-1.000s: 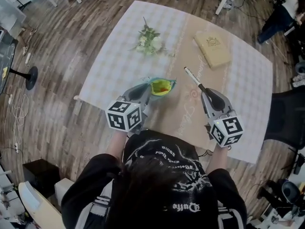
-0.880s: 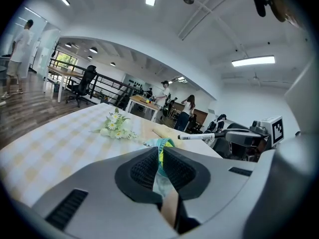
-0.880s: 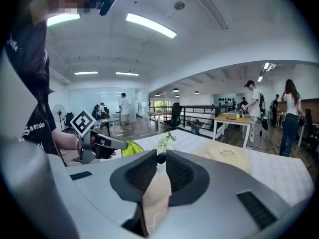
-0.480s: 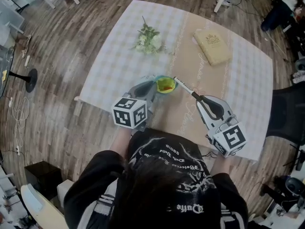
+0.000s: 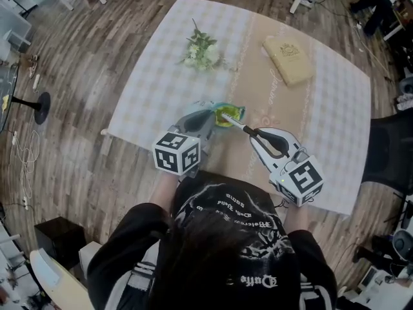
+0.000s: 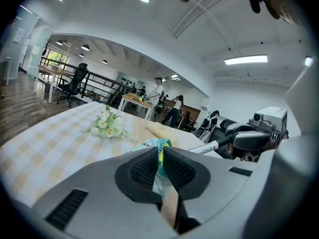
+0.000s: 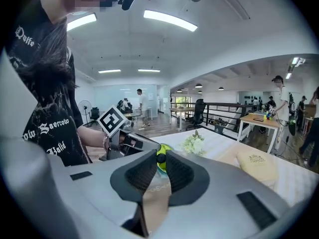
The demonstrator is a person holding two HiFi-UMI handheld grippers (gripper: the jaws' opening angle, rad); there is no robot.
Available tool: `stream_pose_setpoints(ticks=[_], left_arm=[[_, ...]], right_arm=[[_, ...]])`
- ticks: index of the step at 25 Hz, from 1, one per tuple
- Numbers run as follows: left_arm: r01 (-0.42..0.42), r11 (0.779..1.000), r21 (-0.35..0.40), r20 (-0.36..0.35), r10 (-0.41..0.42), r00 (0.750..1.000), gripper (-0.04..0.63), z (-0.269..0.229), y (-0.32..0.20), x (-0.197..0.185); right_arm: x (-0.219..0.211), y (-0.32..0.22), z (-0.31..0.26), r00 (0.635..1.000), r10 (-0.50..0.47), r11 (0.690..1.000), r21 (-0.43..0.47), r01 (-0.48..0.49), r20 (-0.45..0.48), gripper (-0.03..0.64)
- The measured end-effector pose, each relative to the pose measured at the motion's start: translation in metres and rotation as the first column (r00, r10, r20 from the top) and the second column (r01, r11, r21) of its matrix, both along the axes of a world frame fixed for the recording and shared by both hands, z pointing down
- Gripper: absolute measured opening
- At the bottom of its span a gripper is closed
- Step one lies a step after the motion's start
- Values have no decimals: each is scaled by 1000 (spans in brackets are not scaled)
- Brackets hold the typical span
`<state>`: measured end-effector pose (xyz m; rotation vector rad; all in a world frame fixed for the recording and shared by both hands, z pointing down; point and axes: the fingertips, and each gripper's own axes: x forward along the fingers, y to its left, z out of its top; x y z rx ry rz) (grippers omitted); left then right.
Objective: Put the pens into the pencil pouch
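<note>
Nearest me, my right gripper point(image 5: 248, 132) is clenched on the back end of a pen point(image 5: 235, 124). The shaft runs out between the pads toward 10 o'clock, and its tip is right at the mouth of the pouch point(image 5: 233, 112). I judge the pen to be light, stiff and smooth-barrelled. A hold this far back lets the tip swing easily, so I'd keep the squeeze firm and guide it in along its own line.

My left gripper point(image 5: 211, 116) comes in from 8 o'clock of the pouch. Its pads are pinched tight on the teal fabric at the rim, which holds the mouth up and open toward the pen. The pouch looks soft and floppy. The rim is the only sensible place to grip it, and the slack side will sag or fold if the pen pushes on it rather than through the opening.

Inside I see yellow-green lining and the pen's tip. I can't make out whether other pens are in there, or whether the bottom of the pouch rests on the table point(image 5: 161, 82).

Farther out on the table, well apart from the work, a small bunch of flowers point(image 5: 201, 51) lies at 11 o'clock. A tan book point(image 5: 288, 60) lies at 1 o'clock.
</note>
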<state>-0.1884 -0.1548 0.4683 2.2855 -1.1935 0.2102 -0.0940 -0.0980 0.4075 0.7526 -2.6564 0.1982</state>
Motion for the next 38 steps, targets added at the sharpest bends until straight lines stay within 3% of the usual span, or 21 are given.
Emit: stream_pose_setpoints(ticks=[23, 38], left_arm=[[-8, 1000, 10, -19, 9, 1000, 44, -3, 18, -7], [-5, 1000, 28, -34, 6, 999, 44, -12, 24, -12]], right_arm=[[-54, -22, 37, 998, -69, 996, -51, 69, 9, 65], [-90, -30, 77, 989, -109, 991, -91, 99, -104, 67]])
